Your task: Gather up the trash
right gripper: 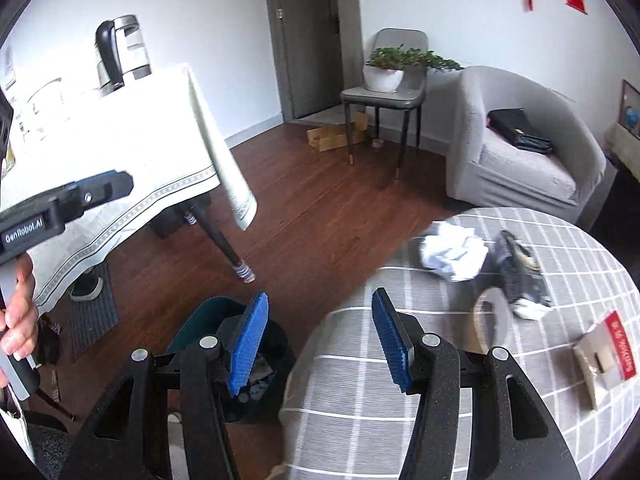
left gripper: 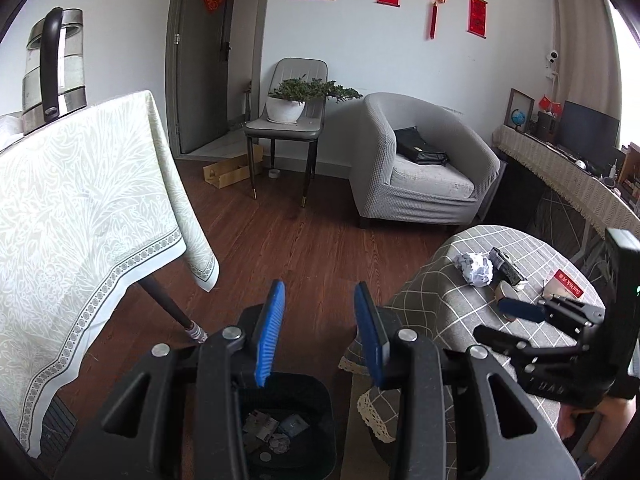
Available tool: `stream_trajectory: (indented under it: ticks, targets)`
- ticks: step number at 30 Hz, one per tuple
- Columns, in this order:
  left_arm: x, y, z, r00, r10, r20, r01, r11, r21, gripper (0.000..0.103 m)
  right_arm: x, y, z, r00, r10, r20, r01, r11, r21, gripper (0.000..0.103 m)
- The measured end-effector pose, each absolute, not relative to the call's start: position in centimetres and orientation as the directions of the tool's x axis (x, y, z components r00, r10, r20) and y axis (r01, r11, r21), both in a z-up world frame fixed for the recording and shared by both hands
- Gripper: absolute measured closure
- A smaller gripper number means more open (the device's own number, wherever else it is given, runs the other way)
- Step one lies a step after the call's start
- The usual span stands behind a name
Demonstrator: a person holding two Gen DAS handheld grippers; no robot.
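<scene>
A crumpled white paper ball [right gripper: 452, 256] lies on the round table's grey checked cloth [right gripper: 360, 400], with a dark wrapper [right gripper: 520, 272], a tape roll [right gripper: 492, 320] and a red-edged packet [right gripper: 604, 356] beside it. My right gripper [right gripper: 320, 340] hangs open and empty over the table's near edge, short of the paper. Left of that table a black trash bin [left gripper: 280, 424] holds several scraps. My left gripper [left gripper: 322, 332] is open above the bin with nothing between its blue pads. The left wrist view also shows the paper ball [left gripper: 476, 268] and the right gripper [left gripper: 490, 318].
A taller table with a pale patterned cloth [left gripper: 80, 220] and a kettle [left gripper: 54, 68] stands on the left. Beyond the wooden floor [left gripper: 280, 220] are a grey armchair [left gripper: 424, 160], a chair holding a potted plant [left gripper: 288, 108], and a cardboard box [left gripper: 228, 172]. A hand [right gripper: 18, 312] holds the left gripper.
</scene>
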State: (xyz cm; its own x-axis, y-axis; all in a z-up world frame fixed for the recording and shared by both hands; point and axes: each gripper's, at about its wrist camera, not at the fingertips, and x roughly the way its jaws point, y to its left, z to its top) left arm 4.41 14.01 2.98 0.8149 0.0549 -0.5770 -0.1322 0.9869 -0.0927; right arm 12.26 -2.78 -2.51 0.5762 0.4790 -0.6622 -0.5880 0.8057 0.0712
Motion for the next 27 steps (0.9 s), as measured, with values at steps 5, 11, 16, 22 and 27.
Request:
stream_trajectory:
  ticks: [5, 11, 16, 22, 27]
  targets:
    - [5.6, 11.2, 2.4, 0.809, 0.024, -0.588, -0.087, 0.993, -0.078, 0.057, 14.1, -9.4, -1.2, 0.642, 0.418, -0.642, -0.497, 0.865, 0.066, 0.048]
    - [6.9, 7.6, 1.7, 0.798, -0.002, -0.603, -0.035, 0.998, -0.049, 0.044, 15.4, -17.2, -0.1, 0.702, 0.365, -0.612, -0.398, 0.913, 0.088, 0.048]
    - [8.4, 4.5, 1.7, 0.791, -0.023, -0.611, 0.028, 1.0, -0.001, 0.039, 16.4, -22.3, -0.1, 0.722, 0.332, -0.607, -0.356, 0.931, 0.085, 0.048]
    - [10.7, 2.5, 2.0, 0.777, -0.106, -0.621, 0.082, 0.994, -0.067, 0.036, 17.1, -25.6, -1.6, 0.722, 0.297, -0.625, -0.308, 0.947, 0.093, 0.049]
    - [12.6, 0.5, 1.6, 0.756, -0.119, -0.643, 0.114, 0.992, -0.049, 0.03, 18.2, -26.3, -2.5, 0.7, 0.31, -0.644, -0.316, 0.942, 0.11, 0.052]
